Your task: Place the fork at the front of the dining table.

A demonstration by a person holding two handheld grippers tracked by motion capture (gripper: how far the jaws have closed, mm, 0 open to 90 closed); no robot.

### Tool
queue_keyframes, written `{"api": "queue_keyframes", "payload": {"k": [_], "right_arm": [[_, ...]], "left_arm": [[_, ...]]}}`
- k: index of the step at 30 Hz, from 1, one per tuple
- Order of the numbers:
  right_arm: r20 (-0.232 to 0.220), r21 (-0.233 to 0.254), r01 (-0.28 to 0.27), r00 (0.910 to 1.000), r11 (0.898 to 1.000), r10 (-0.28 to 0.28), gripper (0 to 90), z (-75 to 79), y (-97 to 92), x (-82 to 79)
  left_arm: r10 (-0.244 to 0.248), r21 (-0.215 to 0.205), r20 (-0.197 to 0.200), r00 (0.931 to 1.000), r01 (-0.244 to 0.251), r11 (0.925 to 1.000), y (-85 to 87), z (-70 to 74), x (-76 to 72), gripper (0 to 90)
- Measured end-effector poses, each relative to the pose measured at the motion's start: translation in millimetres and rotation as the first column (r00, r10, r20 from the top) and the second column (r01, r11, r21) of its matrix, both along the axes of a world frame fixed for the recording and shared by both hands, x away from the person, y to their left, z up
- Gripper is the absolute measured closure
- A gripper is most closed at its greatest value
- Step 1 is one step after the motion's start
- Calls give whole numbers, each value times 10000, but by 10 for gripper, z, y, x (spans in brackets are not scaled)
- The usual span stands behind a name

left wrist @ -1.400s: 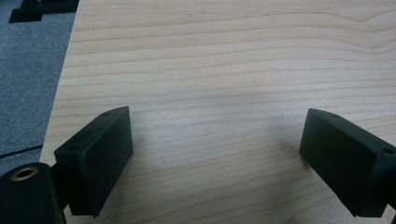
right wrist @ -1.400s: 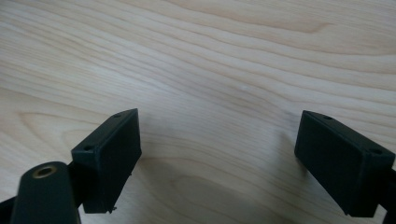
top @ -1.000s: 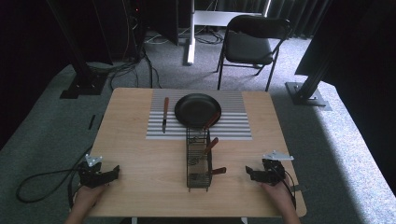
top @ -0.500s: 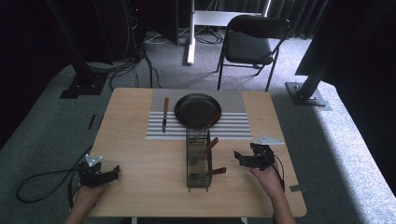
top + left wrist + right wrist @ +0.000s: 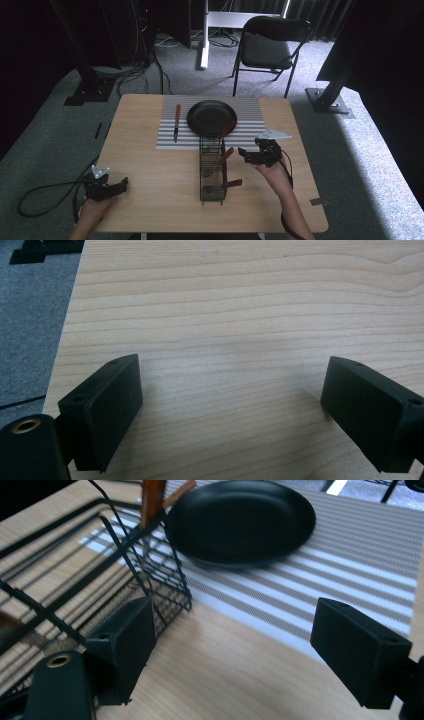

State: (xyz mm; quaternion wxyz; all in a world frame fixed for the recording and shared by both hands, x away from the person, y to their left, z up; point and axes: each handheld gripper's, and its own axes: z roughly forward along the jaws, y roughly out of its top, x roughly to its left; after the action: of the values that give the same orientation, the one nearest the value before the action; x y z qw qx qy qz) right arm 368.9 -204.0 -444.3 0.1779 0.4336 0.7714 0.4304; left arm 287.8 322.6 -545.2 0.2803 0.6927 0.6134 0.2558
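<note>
Black wire mesh forms the narrow utensil rack (image 5: 212, 169) at the middle of the pale wooden table (image 5: 150, 170), its long axis running from the person's edge toward the dark pan (image 5: 211, 117) on the striped mat (image 5: 250, 120). Wooden-handled utensils (image 5: 226, 156) poke out of the rack's right side, slanting up toward the right claw (image 5: 245, 154), which hangs just right of the rack with its tips aimed at it. That claw's jaws stand wide with nothing between them, having just closed a touch; in the right gripper view the rack (image 5: 90, 580) sits left of the jaws and the pan (image 5: 240, 520) straight ahead. Judged from this, the right hand is much the nearer, and the handles lie a short sideways reach off, with bare table right of the rack for the approach. Well left of the rack, the left claw (image 5: 122, 183) rests near the table's front corner, jaws apart over bare wood (image 5: 225, 315). Left of the pan lies a wooden-handled knife (image 5: 176, 122).
</note>
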Motion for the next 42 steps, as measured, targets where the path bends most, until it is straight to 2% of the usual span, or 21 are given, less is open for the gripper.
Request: {"api": "queue_keyframes", "payload": {"k": [11, 17, 23, 28, 31, 32, 34, 37, 42], "right_arm": [[245, 150, -287, 9993, 9995, 283, 233, 173, 153, 130], [277, 445, -479, 9985, 9979, 467, 278, 200, 225, 170], [318, 643, -567, 9980, 9963, 547, 351, 214, 315, 220], [380, 737, -607, 9976, 9954, 580, 464, 229, 378, 256], [312, 859, -611, 9978, 9944, 586, 502, 229, 390, 282], [132, 1106, -603, 9982, 9920, 592, 542, 225, 403, 320], [26, 1212, -589, 9983, 9909, 590, 557, 217, 416, 339], [-68, 1260, -557, 9983, 9905, 570, 569, 204, 434, 358], [-435, 1413, -601, 9968, 9881, 668, 645, 142, 482, 417]], "left_arm": [[0, -1, -1, 10000, 0, 10000, 0, 0, 0, 95], [0, 0, 0, 10000, 0, 10000, 0, 0, 0, 95], [8, -9, 9, 10000, -8, 10000, -1, -1, 0, 95], [8, -10, 8, 10000, -8, 10000, -1, -1, 0, 95], [9, -9, 9, 10000, -9, 10000, -1, -1, 0, 95], [7, -8, 9, 10000, -7, 10000, -1, -1, 0, 96], [8, -9, 10, 10000, -8, 10000, -1, -1, 0, 96], [8, -9, 9, 10000, -8, 10000, -1, -1, 0, 95], [8, -9, 9, 10000, -8, 10000, -1, -1, 0, 96]]}}
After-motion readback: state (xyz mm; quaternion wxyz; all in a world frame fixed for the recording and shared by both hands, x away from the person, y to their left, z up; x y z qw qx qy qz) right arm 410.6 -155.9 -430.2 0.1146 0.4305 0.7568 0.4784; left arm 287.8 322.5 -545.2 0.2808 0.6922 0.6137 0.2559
